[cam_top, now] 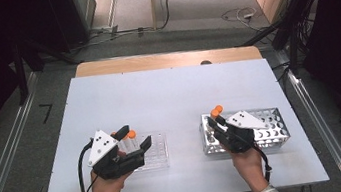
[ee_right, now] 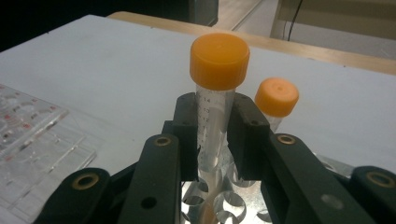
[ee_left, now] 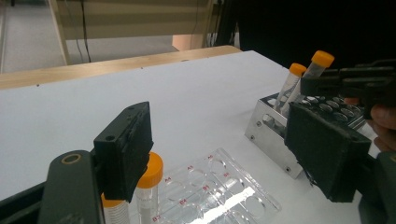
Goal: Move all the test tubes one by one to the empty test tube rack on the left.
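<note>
A clear tube with an orange cap (ee_right: 219, 60) stands in the perforated metal rack (cam_top: 269, 132), and my right gripper (ee_right: 215, 121) is shut on its body just below the cap. A second orange-capped tube (ee_right: 276, 97) leans in the rack just behind it. My left gripper (cam_top: 134, 137) is open above the clear well plate (cam_top: 159, 153). Two more orange-capped tubes (ee_left: 149, 170) stand upright beside its left jaw, not between the jaws. In the left gripper view the rack (ee_left: 271, 130), its two tubes (ee_left: 322, 58) and the right gripper (ee_left: 348, 84) appear at the right.
The white table top (cam_top: 168, 96) stretches beyond both hands to a wooden strip (cam_top: 168, 60) at the far edge. Cables lie on the floor (cam_top: 238, 15) past it. In the right gripper view the well plate (ee_right: 32, 135) lies at the left.
</note>
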Demonstrator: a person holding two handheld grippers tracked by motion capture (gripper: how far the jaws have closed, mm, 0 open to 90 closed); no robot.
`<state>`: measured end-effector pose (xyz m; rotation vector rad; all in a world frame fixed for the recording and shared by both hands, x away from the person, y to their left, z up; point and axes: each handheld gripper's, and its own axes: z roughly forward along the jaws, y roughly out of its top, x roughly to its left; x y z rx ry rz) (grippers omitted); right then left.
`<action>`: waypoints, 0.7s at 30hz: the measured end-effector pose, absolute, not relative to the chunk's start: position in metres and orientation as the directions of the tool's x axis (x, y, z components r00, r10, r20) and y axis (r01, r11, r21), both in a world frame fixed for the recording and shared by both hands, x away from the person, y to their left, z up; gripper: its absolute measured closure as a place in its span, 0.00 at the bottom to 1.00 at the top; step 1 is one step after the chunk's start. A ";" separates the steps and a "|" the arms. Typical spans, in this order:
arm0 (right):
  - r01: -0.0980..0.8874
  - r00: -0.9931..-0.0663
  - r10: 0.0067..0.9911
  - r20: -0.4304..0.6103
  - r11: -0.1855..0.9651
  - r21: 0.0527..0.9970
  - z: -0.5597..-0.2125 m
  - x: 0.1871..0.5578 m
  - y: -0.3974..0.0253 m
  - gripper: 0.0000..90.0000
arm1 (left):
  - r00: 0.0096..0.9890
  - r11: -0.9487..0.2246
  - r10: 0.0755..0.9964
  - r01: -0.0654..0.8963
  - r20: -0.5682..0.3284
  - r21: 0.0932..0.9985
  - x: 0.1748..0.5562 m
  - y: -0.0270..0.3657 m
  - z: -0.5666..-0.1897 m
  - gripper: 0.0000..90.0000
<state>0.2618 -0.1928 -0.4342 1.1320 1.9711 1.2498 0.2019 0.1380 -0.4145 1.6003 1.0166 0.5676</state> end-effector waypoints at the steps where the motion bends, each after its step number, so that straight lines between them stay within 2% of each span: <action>1: 0.360 -0.500 0.866 -0.004 0.212 0.908 -0.432 0.261 -0.194 0.80 | 0.516 -0.027 0.844 0.318 -0.149 0.948 0.202 0.138 -0.415 0.26; 10: 0.325 -0.503 0.865 0.003 0.186 0.927 -0.412 0.251 -0.201 0.80 | 0.520 -0.034 0.842 0.316 -0.143 0.948 0.201 0.138 -0.414 0.26; 21: 0.294 -0.563 0.826 -0.006 0.207 0.933 -0.399 0.235 -0.195 0.80 | 0.520 -0.030 0.842 0.311 -0.144 0.950 0.199 0.138 -0.412 0.26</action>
